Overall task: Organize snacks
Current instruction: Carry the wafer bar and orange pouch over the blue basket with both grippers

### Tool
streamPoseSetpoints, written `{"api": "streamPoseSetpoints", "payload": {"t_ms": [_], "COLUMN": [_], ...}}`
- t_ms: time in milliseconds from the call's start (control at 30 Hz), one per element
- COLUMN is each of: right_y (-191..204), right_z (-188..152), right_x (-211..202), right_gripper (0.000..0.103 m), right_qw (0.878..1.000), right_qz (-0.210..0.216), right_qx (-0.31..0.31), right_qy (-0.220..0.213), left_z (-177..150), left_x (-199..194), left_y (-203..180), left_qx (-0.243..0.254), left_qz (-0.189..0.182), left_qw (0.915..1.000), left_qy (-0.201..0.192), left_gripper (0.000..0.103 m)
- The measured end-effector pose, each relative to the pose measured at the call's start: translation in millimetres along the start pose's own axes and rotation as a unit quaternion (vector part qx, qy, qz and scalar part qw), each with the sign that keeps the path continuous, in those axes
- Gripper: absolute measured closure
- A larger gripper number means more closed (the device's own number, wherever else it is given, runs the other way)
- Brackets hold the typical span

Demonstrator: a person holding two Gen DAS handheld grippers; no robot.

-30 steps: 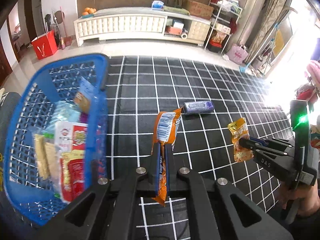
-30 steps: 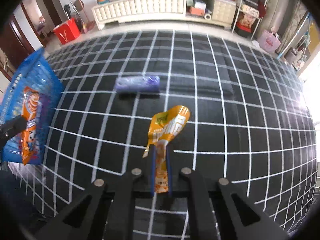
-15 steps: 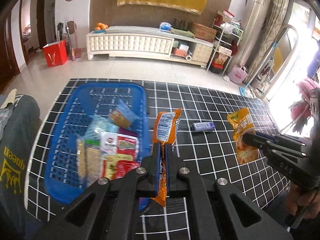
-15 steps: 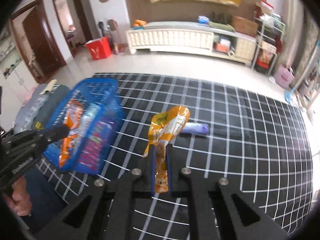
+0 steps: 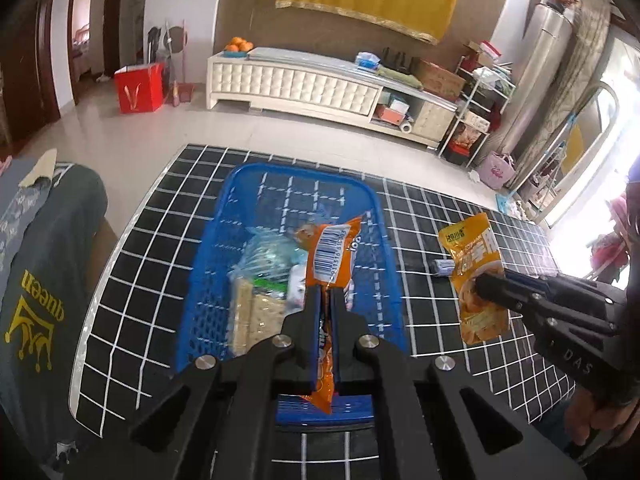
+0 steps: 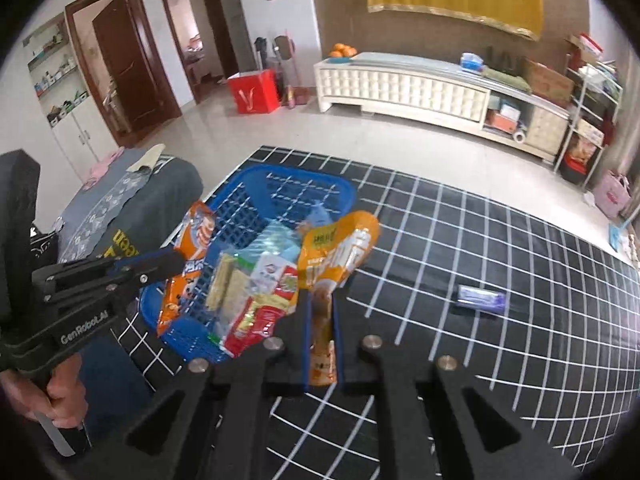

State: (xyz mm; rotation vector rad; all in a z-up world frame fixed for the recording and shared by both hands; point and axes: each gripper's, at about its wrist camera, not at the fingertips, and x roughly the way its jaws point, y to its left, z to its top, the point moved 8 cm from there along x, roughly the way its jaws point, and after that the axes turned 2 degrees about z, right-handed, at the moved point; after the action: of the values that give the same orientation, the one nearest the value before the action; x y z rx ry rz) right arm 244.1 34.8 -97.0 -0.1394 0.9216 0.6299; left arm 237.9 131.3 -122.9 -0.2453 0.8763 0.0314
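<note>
Above the blue basket, the left gripper pinches a limp orange packet and the right gripper a yellow pouch — both light, crinkly, likely slippery — each gripped low near its bottom end.

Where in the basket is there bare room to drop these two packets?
The far end of the blue basket, beyond the snack pile, shows bare mesh. The near half is crowded. Outside, open cloth surrounds the purple pack.
</note>
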Motion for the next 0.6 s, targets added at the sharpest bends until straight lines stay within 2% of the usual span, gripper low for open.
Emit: {"api": "streamPoseSetpoints", "payload": {"t_ms": [167,233,367,467,567,600], "right_y": [11,11,9,7,5,5], "right_z": [-5,-7,-10,-9,-11,-11], "right_x": [13,17,21,22,23,22], "right_gripper": [0.09,0.09,0.09,0.09,0.09,0.09], "right_qw": [1.0,1.0,1.0,1.0,1.0,1.0], "right_qz": [0.007,0.005,0.002,-0.002,-0.003,-0.002], "right_qx": [-0.007,-0.007,-0.005,-0.002,0.003,0.004], "right_qy": [0.01,0.015,0.022,0.024,0.025,0.025], "left_z": [-9,-13,-21,-26,-28,-28], "left_x": [22,30,45,50,56,57], "left_y": [15,17,9,-7,-11,-11], "left_qx": [-0.026,-0.028,-0.033,-0.009,-0.008,-0.013], "left_qz": [-0.021,-0.013,-0.034,-0.051,-0.049,-0.052], "left_qw": [0.9988,0.9986,0.9967,0.9961,0.9958,0.9955], "left_qy": [0.036,0.043,0.066,0.071,0.077,0.078], "left_gripper": [0.099,0.099,0.099,0.099,0.091,0.083]}}
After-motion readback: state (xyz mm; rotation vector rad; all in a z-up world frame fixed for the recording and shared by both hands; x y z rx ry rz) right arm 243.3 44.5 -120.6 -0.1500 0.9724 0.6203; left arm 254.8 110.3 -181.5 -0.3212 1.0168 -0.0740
